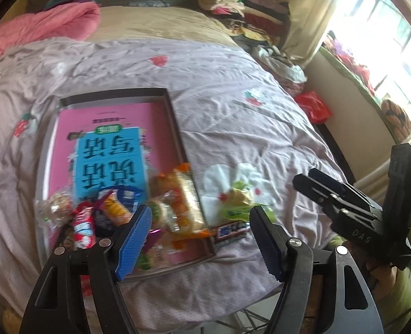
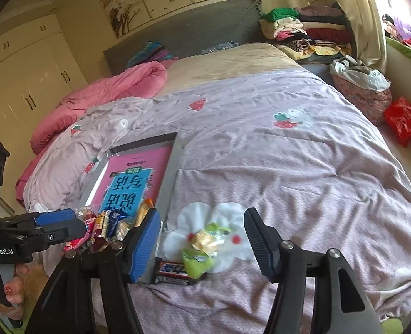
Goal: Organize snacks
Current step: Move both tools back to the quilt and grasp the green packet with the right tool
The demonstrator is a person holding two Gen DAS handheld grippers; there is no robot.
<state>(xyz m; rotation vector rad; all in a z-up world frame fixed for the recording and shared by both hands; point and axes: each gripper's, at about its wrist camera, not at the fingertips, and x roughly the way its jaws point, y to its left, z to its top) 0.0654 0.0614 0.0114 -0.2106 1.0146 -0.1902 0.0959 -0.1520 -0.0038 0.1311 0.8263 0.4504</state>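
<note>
Both pairs of fingers are hanging wide apart over the bed [image 2: 302, 167], and neither is holding anything.

The left gripper [image 1: 202, 239] is pointing down at the near end of a shallow grey box [image 1: 175, 117] that is lying on the quilt. Just beyond its left finger [image 1: 133, 242] a heap of wrapped snacks [image 1: 116, 211] is sitting inside the box on a pink book [image 1: 113, 144]. Between its fingers an orange-edged packet [image 1: 187, 203] is lying along the box's wall.

The right gripper [image 2: 202, 242] is hovering beside that box. Between its fingers, on the quilt outside the box, a green and yellow snack [image 2: 202, 245] is resting, with a dark chocolate bar [image 2: 175, 271] lying just nearer the left finger [image 2: 145, 246], close against the box's corner. Neither is touching the fingers.
</note>
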